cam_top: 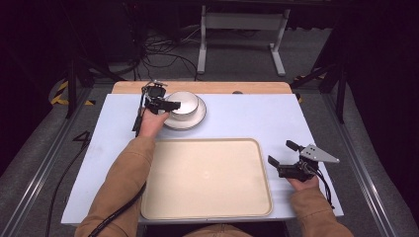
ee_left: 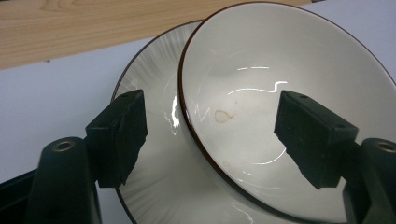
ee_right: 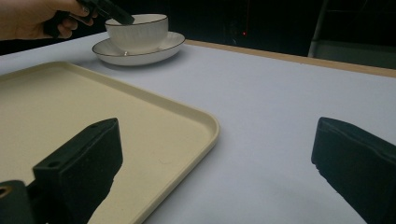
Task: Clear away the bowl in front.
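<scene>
While the left tool point(ee_left: 210, 140) straddles the bowl point(ee_left: 280, 93) rim on its plate point(ee_left: 154, 154), jaws spread, not pressing, the frame edge crops the bowl. Right tool point(cam_top: 284, 153) is spread, empty, beside the tray point(cam_top: 207, 180).

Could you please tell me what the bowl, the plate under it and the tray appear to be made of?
Bowl: likely glazed ceramic, glossy white with sharp highlights and a dark rim. Plate: probably the same, shiny with fine radial ridges. Tray: seemingly matte cream plastic, with rounded moulded edges.
</scene>
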Tool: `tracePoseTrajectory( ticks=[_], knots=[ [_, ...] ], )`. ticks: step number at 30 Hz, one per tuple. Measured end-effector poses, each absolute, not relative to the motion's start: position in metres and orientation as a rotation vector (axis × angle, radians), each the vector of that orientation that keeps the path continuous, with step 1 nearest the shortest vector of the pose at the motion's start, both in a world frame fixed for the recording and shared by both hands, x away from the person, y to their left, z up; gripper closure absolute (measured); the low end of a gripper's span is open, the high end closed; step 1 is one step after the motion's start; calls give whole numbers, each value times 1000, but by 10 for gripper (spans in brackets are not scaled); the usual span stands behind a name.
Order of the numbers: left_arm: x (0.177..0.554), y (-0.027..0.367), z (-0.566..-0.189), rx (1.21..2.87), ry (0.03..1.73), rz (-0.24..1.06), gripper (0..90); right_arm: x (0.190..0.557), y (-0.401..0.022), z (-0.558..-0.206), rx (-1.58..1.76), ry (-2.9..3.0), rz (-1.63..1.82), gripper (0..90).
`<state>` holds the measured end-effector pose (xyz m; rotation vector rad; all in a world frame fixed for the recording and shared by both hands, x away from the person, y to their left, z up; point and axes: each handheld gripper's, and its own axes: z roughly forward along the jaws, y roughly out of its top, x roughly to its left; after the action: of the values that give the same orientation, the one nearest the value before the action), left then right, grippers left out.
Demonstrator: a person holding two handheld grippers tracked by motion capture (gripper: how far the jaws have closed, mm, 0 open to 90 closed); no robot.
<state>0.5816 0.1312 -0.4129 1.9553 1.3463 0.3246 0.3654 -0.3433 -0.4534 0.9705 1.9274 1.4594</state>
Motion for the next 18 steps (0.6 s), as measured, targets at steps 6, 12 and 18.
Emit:
tracePoseTrajectory(
  ticks=[6, 12, 18],
  knots=[
    [582, 129, -416, 1946, 1375, 313, 361, 365, -343, -453, 968, 1930, 1459, 26],
    [583, 125, -416, 1950, 1395, 315, 485, 365, -343, -453, 971, 1928, 1459, 26],
    [583, 125, -415, 1942, 1425, 352, 606, 366, -343, -453, 968, 1929, 1460, 28]
  ],
)
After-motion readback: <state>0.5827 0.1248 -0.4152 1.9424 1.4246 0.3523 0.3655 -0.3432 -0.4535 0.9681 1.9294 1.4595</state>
